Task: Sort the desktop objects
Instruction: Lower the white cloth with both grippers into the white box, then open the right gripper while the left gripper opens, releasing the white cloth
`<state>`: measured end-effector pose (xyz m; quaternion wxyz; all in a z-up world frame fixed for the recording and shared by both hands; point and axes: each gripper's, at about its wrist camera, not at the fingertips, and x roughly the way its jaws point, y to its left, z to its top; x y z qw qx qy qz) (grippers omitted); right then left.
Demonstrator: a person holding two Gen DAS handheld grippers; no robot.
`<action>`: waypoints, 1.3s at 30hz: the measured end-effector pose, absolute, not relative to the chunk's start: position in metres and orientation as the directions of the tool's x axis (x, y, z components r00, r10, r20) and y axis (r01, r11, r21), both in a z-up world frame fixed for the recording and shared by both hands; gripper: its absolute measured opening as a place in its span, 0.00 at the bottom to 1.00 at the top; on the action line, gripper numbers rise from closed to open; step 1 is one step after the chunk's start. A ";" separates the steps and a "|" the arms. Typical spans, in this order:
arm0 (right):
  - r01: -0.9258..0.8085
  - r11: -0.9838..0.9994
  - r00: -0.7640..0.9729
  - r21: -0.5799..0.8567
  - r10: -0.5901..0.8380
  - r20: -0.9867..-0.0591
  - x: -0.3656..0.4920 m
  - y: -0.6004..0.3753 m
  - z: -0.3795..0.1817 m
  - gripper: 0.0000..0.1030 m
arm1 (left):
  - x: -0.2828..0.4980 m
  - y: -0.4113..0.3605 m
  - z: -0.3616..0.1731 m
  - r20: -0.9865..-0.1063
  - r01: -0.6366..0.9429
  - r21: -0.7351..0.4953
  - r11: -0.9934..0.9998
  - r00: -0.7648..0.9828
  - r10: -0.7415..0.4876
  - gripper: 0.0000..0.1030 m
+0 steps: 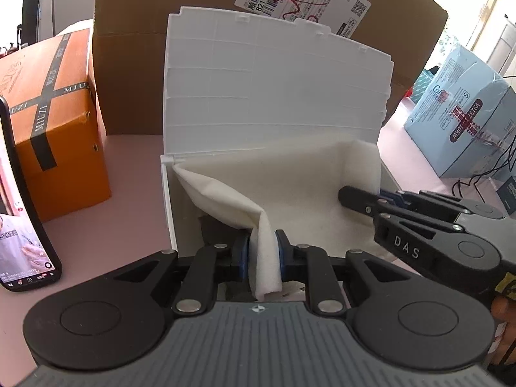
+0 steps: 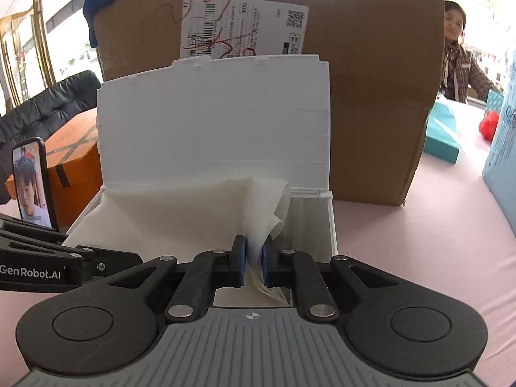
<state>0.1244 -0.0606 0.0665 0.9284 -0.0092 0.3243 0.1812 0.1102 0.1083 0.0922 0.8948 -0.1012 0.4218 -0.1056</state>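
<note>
One brown cardboard carton (image 1: 135, 74) stands behind everything, farthest from both grippers. One white box (image 1: 274, 96) sits directly ahead of them, lid raised upright against the carton. One white foam sheet (image 1: 290, 187) lies draped inside the box. One orange box (image 1: 61, 122) and one phone (image 1: 22, 213) stand left of the left gripper (image 1: 262, 254), which is level and clamped on the sheet's near fold. The right gripper (image 2: 254, 256) reaches in alongside, clamped on the sheet's right edge.
</note>
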 end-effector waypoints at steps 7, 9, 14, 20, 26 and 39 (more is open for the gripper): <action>-0.322 0.933 0.737 0.159 0.352 -0.577 0.123 -0.071 0.076 0.43 | 0.106 0.110 0.100 -0.676 0.153 -0.323 0.934 0.653 -0.341 0.82; -0.319 0.931 0.750 0.175 0.361 -0.554 0.119 -0.074 0.080 0.51 | 0.103 0.113 0.105 -0.656 0.146 -0.340 0.929 0.670 -0.346 0.82; -0.312 0.932 0.817 0.182 0.361 -0.450 0.107 -0.077 0.093 0.60 | 0.094 0.121 0.118 -0.585 0.132 -0.358 0.924 0.740 -0.332 0.82; -0.470 0.850 0.765 0.238 0.527 -0.371 0.092 -0.070 0.101 0.20 | 0.078 0.133 0.141 -0.477 0.161 -0.331 0.930 0.822 -0.312 0.78; -0.545 0.772 0.556 0.328 0.625 -0.547 0.125 -0.031 0.086 0.20 | 0.077 0.142 0.150 -0.466 0.189 -0.323 0.927 0.821 -0.330 0.78; -0.555 0.807 0.389 0.201 0.466 -0.795 0.164 0.024 0.060 0.18 | 0.091 0.154 0.138 -0.512 0.182 -0.356 0.916 0.782 -0.355 0.79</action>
